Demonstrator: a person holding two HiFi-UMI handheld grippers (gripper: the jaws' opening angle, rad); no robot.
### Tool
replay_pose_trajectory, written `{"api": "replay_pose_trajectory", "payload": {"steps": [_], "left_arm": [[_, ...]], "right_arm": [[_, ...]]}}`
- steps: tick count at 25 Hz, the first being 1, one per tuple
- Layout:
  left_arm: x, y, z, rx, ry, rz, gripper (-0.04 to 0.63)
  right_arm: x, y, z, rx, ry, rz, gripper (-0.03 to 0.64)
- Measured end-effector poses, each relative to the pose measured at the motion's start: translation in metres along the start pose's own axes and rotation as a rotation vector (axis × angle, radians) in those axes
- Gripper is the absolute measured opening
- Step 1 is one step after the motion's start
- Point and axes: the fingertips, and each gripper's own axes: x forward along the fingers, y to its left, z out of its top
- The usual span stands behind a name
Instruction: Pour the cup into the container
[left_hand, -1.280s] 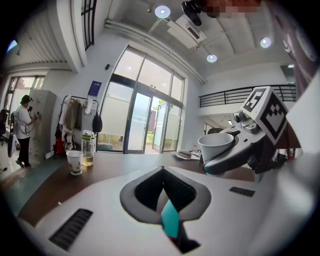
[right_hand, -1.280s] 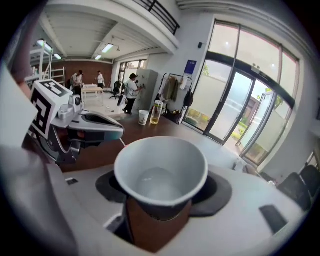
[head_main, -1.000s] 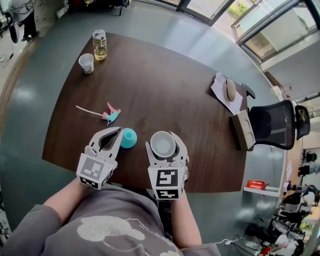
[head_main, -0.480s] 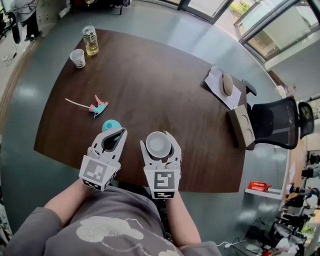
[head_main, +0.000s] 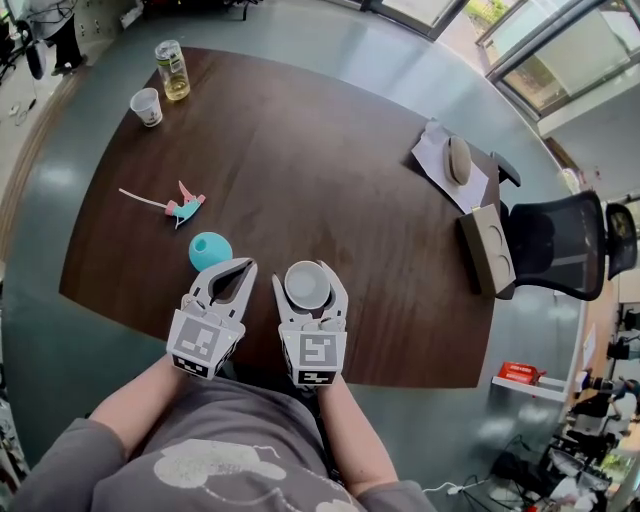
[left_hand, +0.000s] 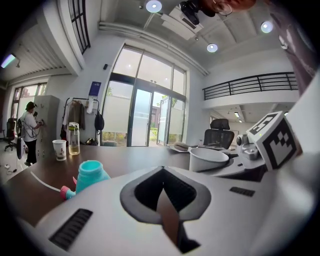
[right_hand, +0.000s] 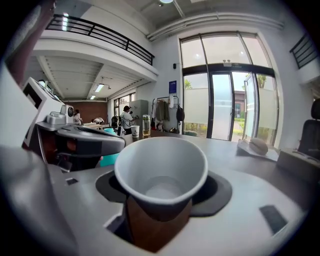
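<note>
- Cup (right_hand: 161, 170): white, upright, mouth up, clamped between the jaws of the right gripper (head_main: 309, 273), which grasps its lower wall from both sides; carried over the near edge of the table (head_main: 330, 170).
- Container (head_main: 210, 250): teal, open neck up, standing on the table just ahead of the left gripper (head_main: 241, 267) and to its left, apart from it.
- Left gripper: jaws clenched tip to tip, nothing between them; just beside the right gripper, on its left.
- Pink-and-teal sprayer head with tube (head_main: 180, 208): lying beyond the container.
- Paper cup (head_main: 146, 106) and bottle (head_main: 172, 70): far ahead, left corner.
- Office chair (head_main: 560, 245): well right of the right gripper.
</note>
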Motion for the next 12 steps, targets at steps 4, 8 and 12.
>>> {"api": "replay_pose_trajectory", "payload": {"steps": [4, 8, 12], "left_arm": [[0.008, 0.004, -0.017, -0.017, 0.033, 0.015, 0.008], [0.013, 0.002, -0.029, -0.019, 0.060, 0.009, 0.008], [0.017, -0.001, -0.040, -0.027, 0.083, 0.006, 0.008]], "right_arm": [[0.009, -0.001, -0.010, 0.012, -0.005, 0.008, 0.296], [0.016, 0.000, -0.023, 0.005, 0.013, 0.018, 0.296], [0.023, 0.001, -0.036, 0.002, 0.048, 0.026, 0.296]]}}
